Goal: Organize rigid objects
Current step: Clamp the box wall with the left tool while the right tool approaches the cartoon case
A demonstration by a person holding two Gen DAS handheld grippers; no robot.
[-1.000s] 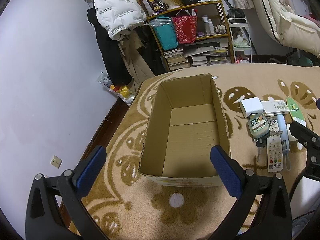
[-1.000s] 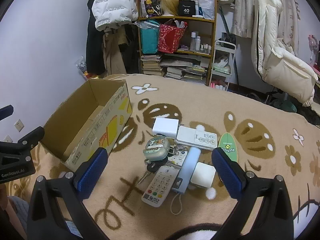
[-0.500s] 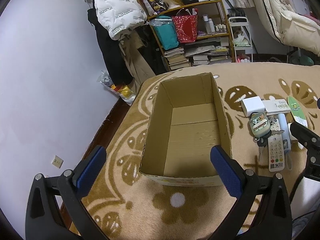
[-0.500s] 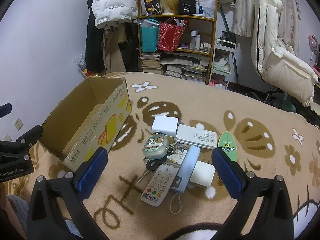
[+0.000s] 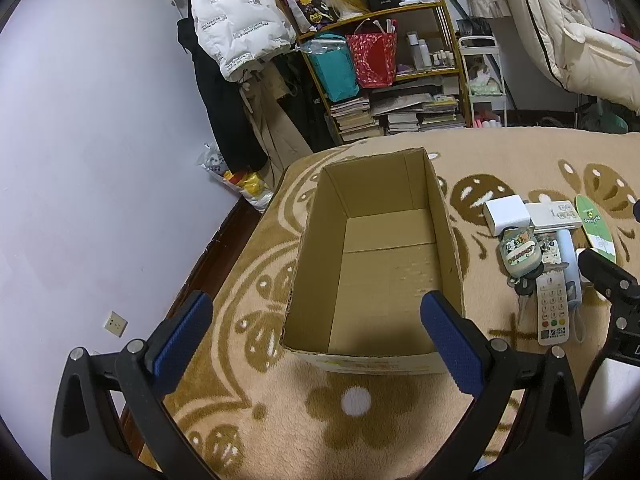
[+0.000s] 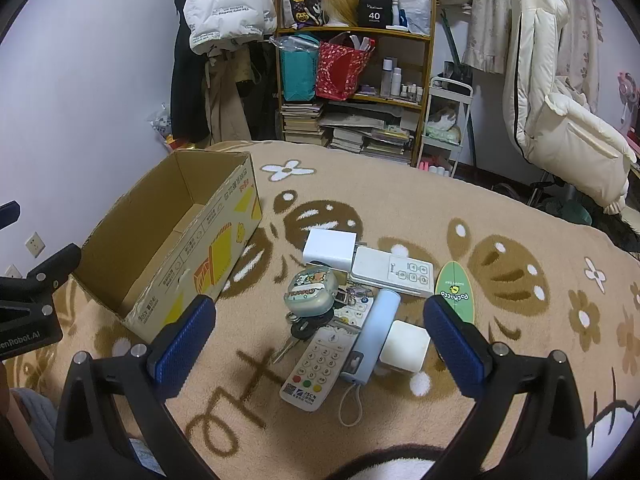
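While both grippers hover with jaws wide and empty, the stiff, light remote (image 6: 316,364) looks easiest pinched across its long edges.

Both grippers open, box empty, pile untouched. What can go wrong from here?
1. The items are packed tight: the remote lies against the blue power bank and over the keys, so a grab may drag neighbours.
2. The power bank's cord loop could snag.
3. The cardboard box is light; a bump may shift it.
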